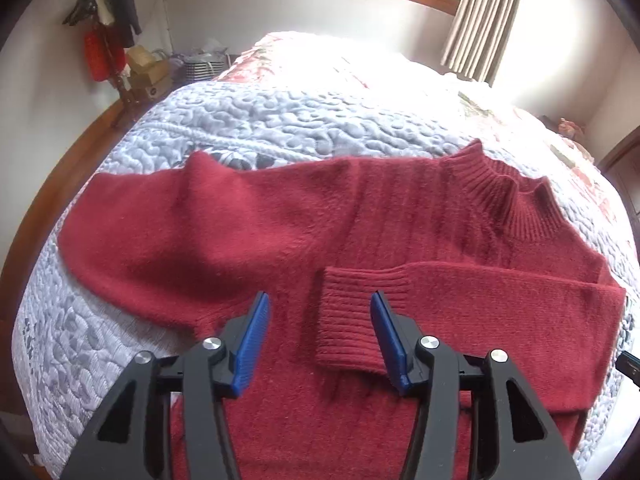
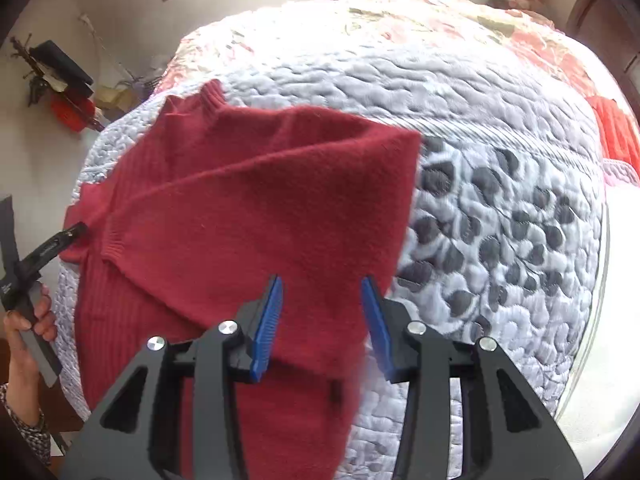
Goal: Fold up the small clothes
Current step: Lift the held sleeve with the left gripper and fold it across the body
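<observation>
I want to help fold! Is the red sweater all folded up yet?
Partly. One sleeve lies folded across the red sweater; the other sleeve is spread out.

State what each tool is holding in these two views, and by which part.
Nothing. The left tool and right tool both stand open above the red sweater, gripping none of it.

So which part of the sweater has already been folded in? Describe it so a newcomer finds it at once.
Start at the quilted grey-white bedspread with the dark red sweater spread across it. The right sleeve lies folded over the body, ending in a ribbed cuff between the open left gripper fingers; the other sleeve lies spread outward.
</observation>
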### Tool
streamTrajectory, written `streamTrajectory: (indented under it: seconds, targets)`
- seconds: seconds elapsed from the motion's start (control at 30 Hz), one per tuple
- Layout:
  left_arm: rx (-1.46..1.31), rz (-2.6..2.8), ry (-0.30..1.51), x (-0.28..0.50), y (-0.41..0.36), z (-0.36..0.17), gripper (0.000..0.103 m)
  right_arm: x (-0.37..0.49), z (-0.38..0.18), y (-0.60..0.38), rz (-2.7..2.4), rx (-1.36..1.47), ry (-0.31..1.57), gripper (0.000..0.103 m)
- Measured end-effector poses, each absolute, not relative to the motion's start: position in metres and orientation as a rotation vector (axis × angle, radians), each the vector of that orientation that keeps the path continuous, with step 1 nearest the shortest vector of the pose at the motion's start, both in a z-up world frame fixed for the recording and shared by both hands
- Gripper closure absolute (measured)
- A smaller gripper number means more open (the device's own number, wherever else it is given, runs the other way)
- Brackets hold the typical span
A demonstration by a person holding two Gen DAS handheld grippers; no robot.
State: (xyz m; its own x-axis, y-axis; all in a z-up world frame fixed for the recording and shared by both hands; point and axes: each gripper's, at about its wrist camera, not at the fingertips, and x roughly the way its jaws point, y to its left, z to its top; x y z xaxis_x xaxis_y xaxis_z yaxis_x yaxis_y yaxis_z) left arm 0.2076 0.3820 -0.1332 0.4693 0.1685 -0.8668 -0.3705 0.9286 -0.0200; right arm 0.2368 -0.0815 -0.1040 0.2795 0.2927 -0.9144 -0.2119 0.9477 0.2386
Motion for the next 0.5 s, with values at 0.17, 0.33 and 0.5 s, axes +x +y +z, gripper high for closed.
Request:
streamTrajectory:
  seconds: [0.17,0.33,0.5]
  targets:
    - [-0.178,0.306,1.11,0.233,0.361,-0.164,0.048,0.249,-0.124,-0.048,0.351,0.044,1.289,0.059]
    - [-0.171,0.314,1.178,0.238,0.359,-0.196,0.043,0.249,-0.158,-0.048,0.3,0.092,1.339,0.059]
    - [-0.193,0.29,1.186,0.239,0.365,-0.202,0.037,0.255,-0.167,-0.049,0.269,0.137,1.353,0.054]
